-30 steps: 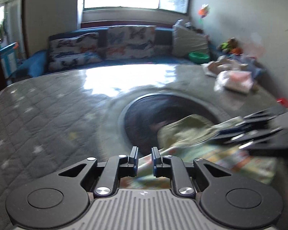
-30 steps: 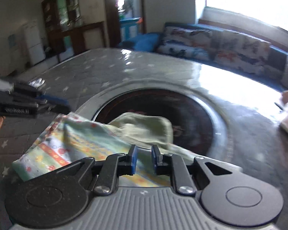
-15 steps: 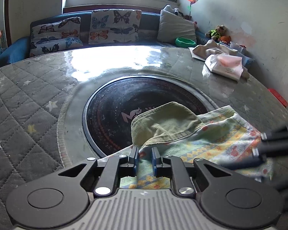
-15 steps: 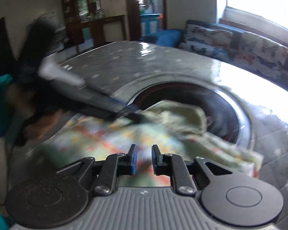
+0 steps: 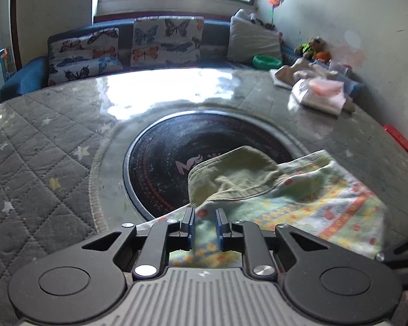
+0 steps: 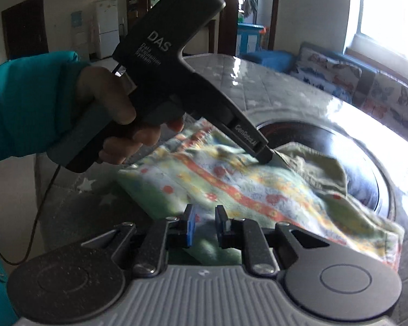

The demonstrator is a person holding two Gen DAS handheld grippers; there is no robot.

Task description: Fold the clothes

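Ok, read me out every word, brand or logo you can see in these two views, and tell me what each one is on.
"DAS", on the side of the left gripper.
"Data Acquisition System", small print under it, only just readable.
"GenRobot.AI", near the tip of the same gripper, small and partly guessed.
A pale logo on the black round plate in the table; its letters run under the garment and cannot be read.

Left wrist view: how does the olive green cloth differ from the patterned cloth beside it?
The olive green cloth is plain in colour; the patterned cloth carries colourful stripes and dots. The olive green cloth lies partly over the black round inset of the table; the patterned cloth spreads wider and lies nearer the camera. Both are rumpled, and they touch each other.
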